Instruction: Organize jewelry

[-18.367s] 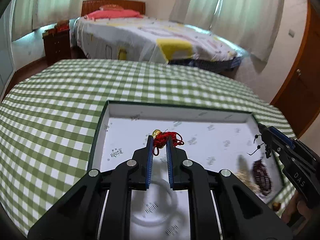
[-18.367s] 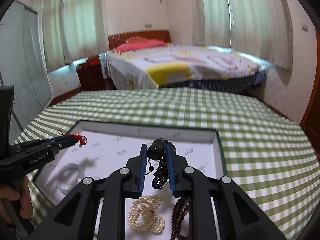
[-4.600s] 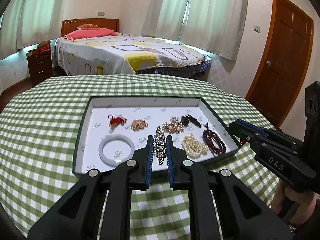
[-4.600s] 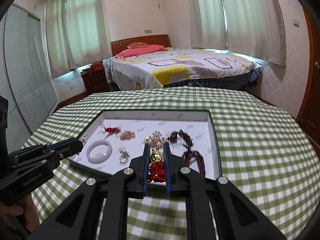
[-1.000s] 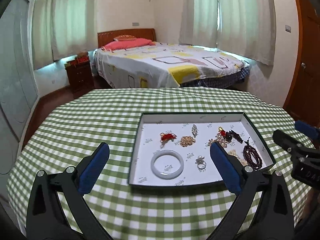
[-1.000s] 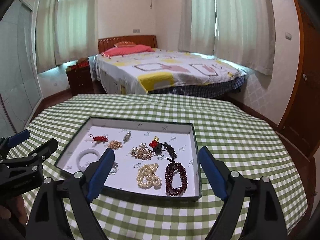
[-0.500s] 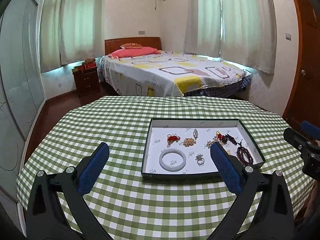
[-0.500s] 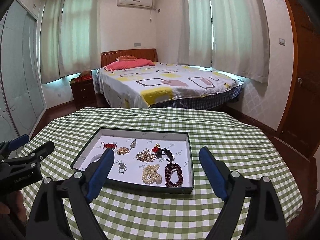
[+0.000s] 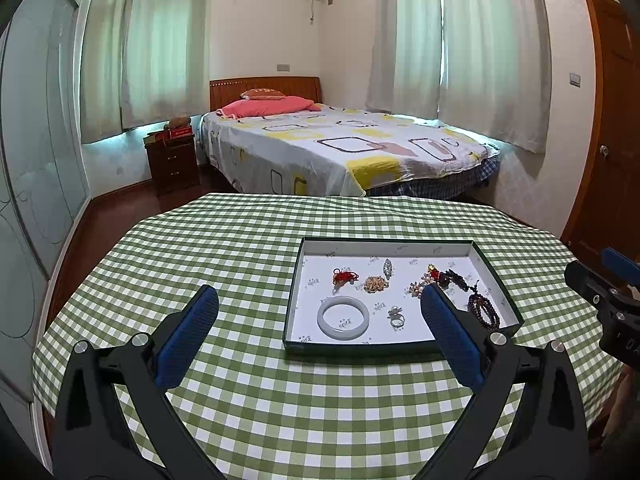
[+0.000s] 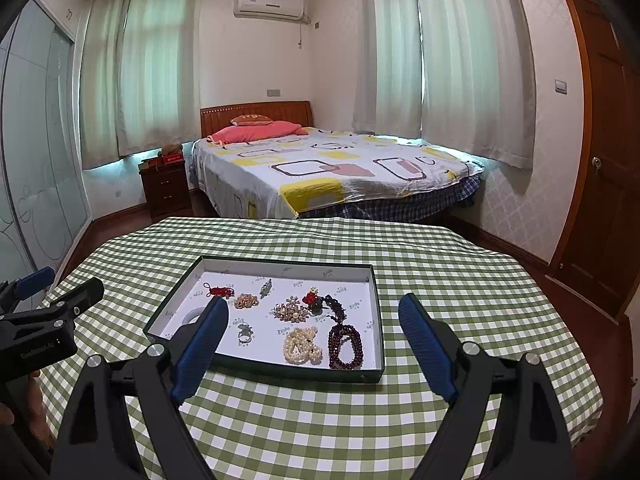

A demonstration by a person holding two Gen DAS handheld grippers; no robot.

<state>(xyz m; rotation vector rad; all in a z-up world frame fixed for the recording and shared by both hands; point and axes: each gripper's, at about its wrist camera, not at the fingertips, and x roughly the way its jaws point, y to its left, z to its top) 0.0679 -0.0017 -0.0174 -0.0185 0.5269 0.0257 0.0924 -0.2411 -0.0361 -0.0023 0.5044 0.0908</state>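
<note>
Both grippers hang released above the checked tabletop (image 9: pixel 248 248), nothing between their jaws. The left gripper (image 9: pixel 318 312) has the jewelry tray (image 9: pixel 360 350) toward 1 o'clock; the right gripper (image 10: pixel 314 320) has it at 12. Inside lie a white bangle (image 9: pixel 343 317), pearls (image 10: pixel 302 346), dark beads (image 10: pixel 346 346) and what looks like a ring (image 10: pixel 244 334).

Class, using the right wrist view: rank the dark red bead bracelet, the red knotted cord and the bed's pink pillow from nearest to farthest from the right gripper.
1. dark red bead bracelet, tray's near right corner, closest to the right gripper.
2. red knotted cord, tray's far left.
3. pink pillow, across the room on the bed.
</note>
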